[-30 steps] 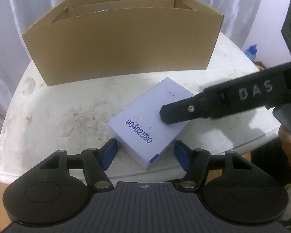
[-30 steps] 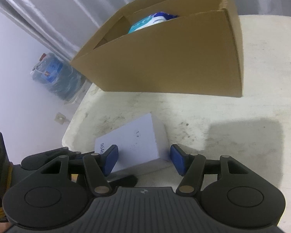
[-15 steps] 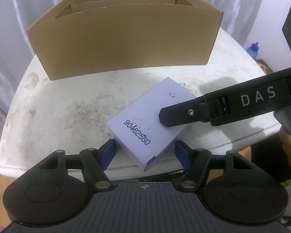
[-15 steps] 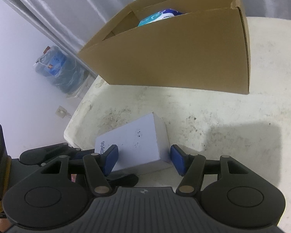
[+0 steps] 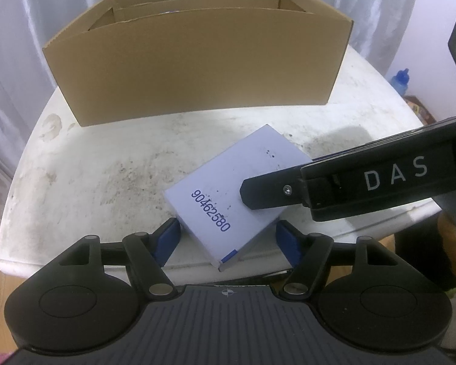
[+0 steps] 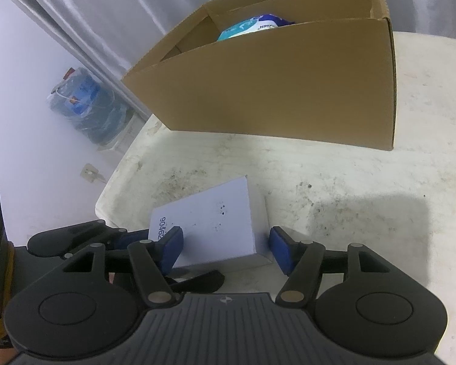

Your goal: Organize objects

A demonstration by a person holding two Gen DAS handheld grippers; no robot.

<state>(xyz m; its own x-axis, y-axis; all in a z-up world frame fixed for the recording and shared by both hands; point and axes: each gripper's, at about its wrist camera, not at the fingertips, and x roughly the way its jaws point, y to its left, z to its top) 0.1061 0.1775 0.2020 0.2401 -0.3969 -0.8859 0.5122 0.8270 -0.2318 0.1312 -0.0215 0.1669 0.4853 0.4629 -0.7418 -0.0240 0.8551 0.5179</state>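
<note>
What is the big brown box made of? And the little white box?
The big brown box looks like plain matte cardboard: tan, thin walls, folded flaps. The little white box seems smooth thin card, with sharp folded edges and printed blue numbers.

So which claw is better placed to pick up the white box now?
Probably the left claw: the white box lies between its open blue pads. The right claw also straddles it, more from the side.

White box [image 5: 228, 194], number printed in blue on top, lies flat and askew at the table's near edge; open carton [image 5: 197, 70] stands far behind.
</note>
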